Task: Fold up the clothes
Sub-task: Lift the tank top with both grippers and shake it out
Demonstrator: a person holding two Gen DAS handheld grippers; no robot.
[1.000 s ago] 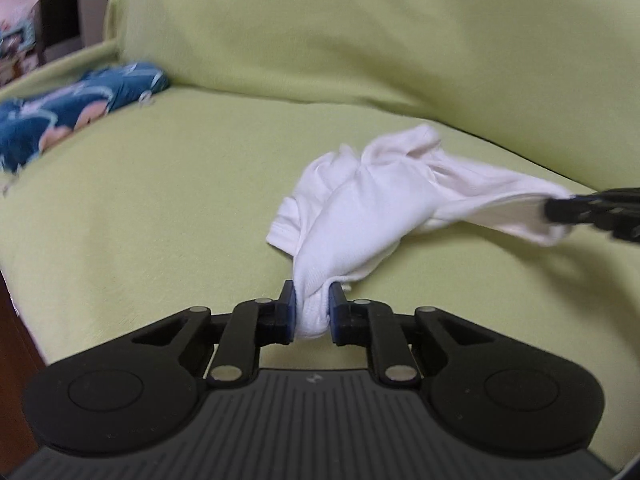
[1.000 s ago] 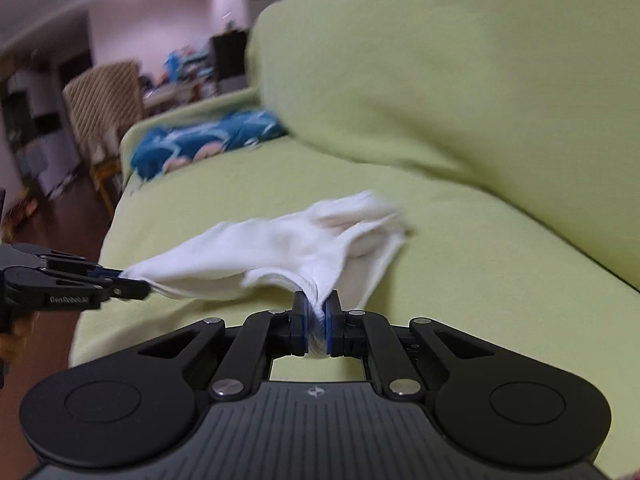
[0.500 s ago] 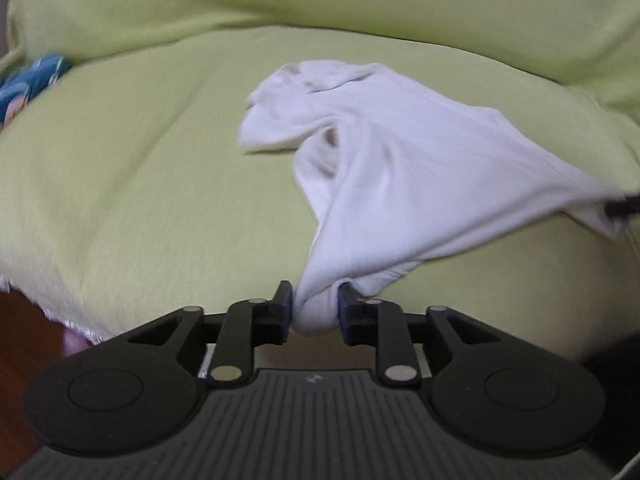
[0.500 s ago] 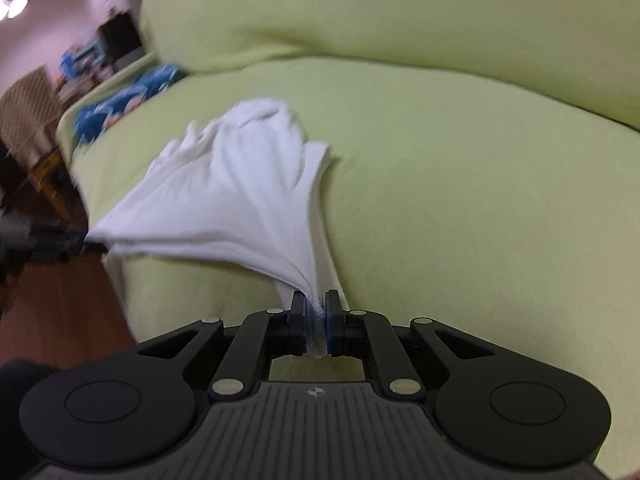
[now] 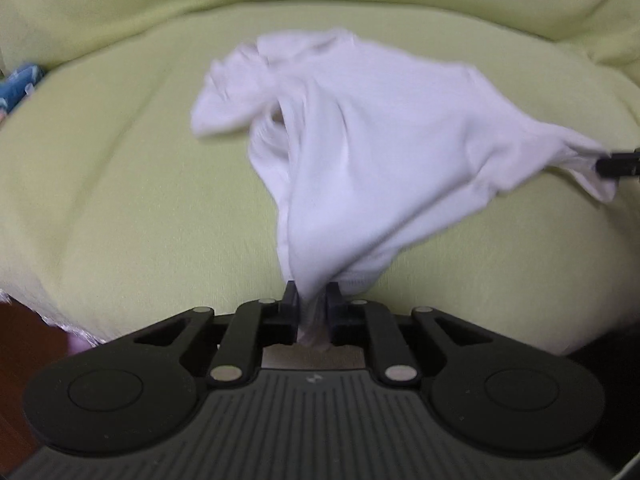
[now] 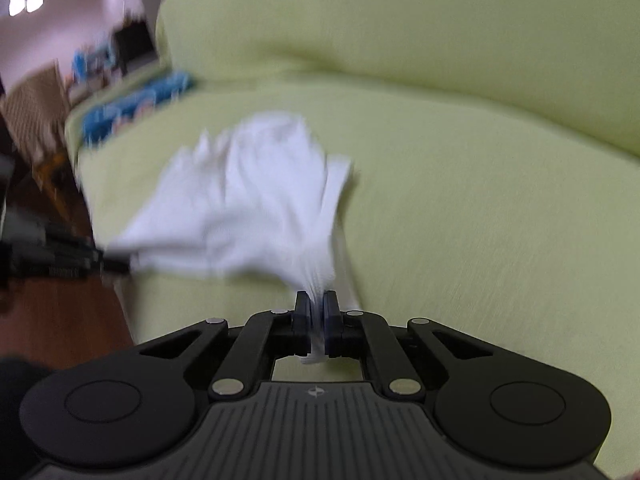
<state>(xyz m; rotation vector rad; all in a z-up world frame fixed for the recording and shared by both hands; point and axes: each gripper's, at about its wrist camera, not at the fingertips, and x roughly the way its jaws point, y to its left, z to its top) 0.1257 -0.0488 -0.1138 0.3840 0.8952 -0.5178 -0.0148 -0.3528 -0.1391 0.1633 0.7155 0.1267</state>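
A white garment [image 5: 380, 152] hangs stretched and blurred between both grippers above the green sofa seat [image 5: 120, 184]. My left gripper [image 5: 312, 300] is closing on one bunched corner, with the cloth pinched between its pads. In the right wrist view the same white garment [image 6: 248, 204] fans out from my right gripper [image 6: 317, 304], which is shut on another corner. The right gripper's tip [image 5: 618, 164] shows at the right edge of the left wrist view, and the left gripper [image 6: 60, 258] shows at the left edge of the right wrist view.
A blue patterned cloth [image 6: 136, 104] lies at the far end of the sofa seat. The green backrest [image 6: 400, 24] rises behind. Dark wooden floor [image 6: 60, 320] lies past the seat's front edge, with a chair [image 6: 36, 108] and furniture in the room beyond.
Both grippers pulled back toward the seat's front edge and apart, drawing the crumpled garment out into a spread sheet. In the last half second the cloth lifted and blurred.
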